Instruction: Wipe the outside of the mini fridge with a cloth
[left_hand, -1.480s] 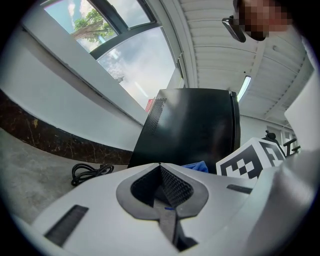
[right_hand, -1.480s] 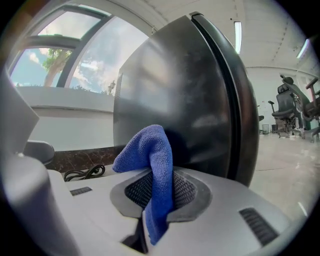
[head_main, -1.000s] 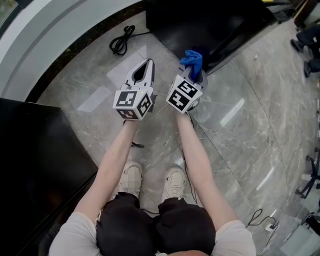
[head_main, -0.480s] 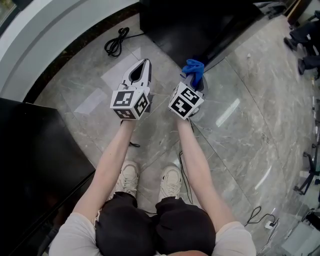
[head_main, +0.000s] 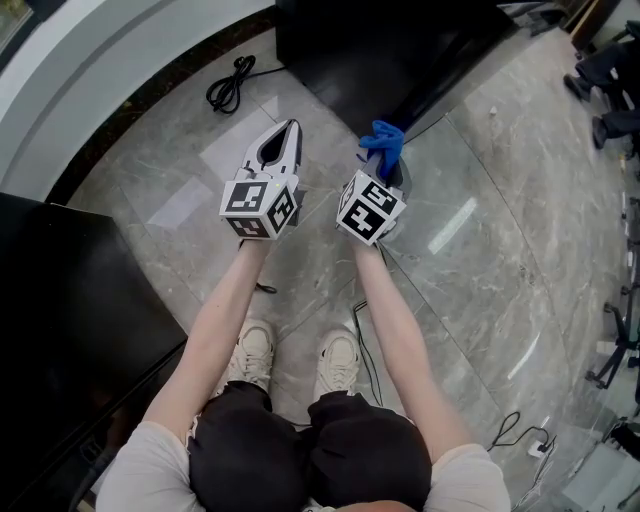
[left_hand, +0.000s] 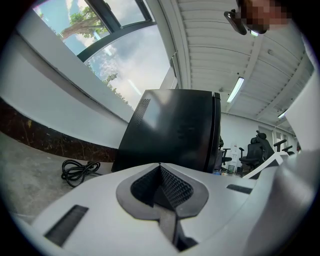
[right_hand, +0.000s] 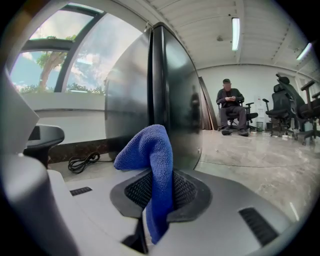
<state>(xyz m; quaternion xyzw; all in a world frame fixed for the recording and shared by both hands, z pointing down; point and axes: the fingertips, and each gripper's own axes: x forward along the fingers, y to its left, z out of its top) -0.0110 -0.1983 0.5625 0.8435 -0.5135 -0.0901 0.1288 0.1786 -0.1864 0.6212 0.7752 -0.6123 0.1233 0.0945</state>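
Note:
The black mini fridge (head_main: 400, 45) stands on the floor ahead of me; it fills the middle of the left gripper view (left_hand: 175, 130) and the right gripper view (right_hand: 150, 95). My right gripper (head_main: 385, 160) is shut on a blue cloth (head_main: 384, 140), which sticks up from the jaws (right_hand: 150, 165) just short of the fridge's near corner. My left gripper (head_main: 285, 140) is shut with nothing in it, a short way left of the right one and level with it.
A coiled black cable (head_main: 228, 88) lies on the marble floor left of the fridge. A low black cabinet (head_main: 70, 310) stands at my left. Office chairs (head_main: 605, 90) are at the right, and a seated person (right_hand: 231, 107) is far behind.
Both grippers have moved slightly forward toward the fridge, and the head view has shifted a little. Both grippers stay shut as before.

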